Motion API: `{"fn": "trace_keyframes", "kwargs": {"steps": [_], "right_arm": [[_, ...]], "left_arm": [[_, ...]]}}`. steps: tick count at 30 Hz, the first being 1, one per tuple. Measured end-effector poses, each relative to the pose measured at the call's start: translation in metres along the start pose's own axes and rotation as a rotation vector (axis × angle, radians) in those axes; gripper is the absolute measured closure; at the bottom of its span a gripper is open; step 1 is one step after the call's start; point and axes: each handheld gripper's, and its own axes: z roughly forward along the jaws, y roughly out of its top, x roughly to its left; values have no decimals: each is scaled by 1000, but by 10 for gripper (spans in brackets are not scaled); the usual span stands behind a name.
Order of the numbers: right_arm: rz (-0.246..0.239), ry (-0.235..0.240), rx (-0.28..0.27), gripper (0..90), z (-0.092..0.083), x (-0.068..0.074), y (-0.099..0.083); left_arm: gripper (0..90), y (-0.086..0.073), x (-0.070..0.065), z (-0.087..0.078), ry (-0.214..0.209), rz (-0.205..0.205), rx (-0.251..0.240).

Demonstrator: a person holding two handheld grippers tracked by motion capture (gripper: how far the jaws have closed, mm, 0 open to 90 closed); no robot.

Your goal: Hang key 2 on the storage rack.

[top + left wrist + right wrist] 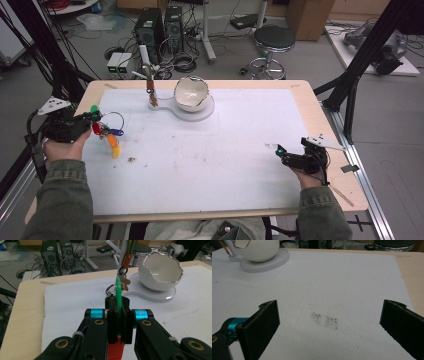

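At the table's left edge, the left tool [91, 121] is clamped on a flat green plastic key tag [119, 293], lifted above the white mat [200, 160] with its ring of coloured tags [109, 133] dangling. The cracked-egg white bowl [190, 93] sits beyond. The right tool [281, 151] rests wide open, holding nothing.

Key bunch [106, 131], coloured tags on a ring, hangs off table left of white bowl [191, 93]; green tag [119, 293] upright.
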Motion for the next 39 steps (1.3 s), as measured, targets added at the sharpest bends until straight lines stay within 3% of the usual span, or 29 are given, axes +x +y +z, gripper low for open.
{"fn": "trace_keyframes", "kwargs": {"steps": [2,4,22,27,30,34,39], "right_arm": [[1,1,4,18,0,0,0],[5,3,12,18,1,0,0],[19,4,12,18,1,-1,-1],[16,10,11,18,2,-1,-1],[15,7,14,18,2,-1,-2],[15,5,13,18,2,-1,-2],[17,4,11,18,1,-1,-2]], "left_arm": [[863,4,3,3,-39,8,-20],[863,7,3,5,-21,44,-16],[863,53,9,21,-55,11,-48],[863,62,10,31,-79,-22,-61],[863,67,10,39,-79,-24,-55],[863,76,13,51,-77,3,-30],[863,80,16,61,-66,-11,-19]]}}
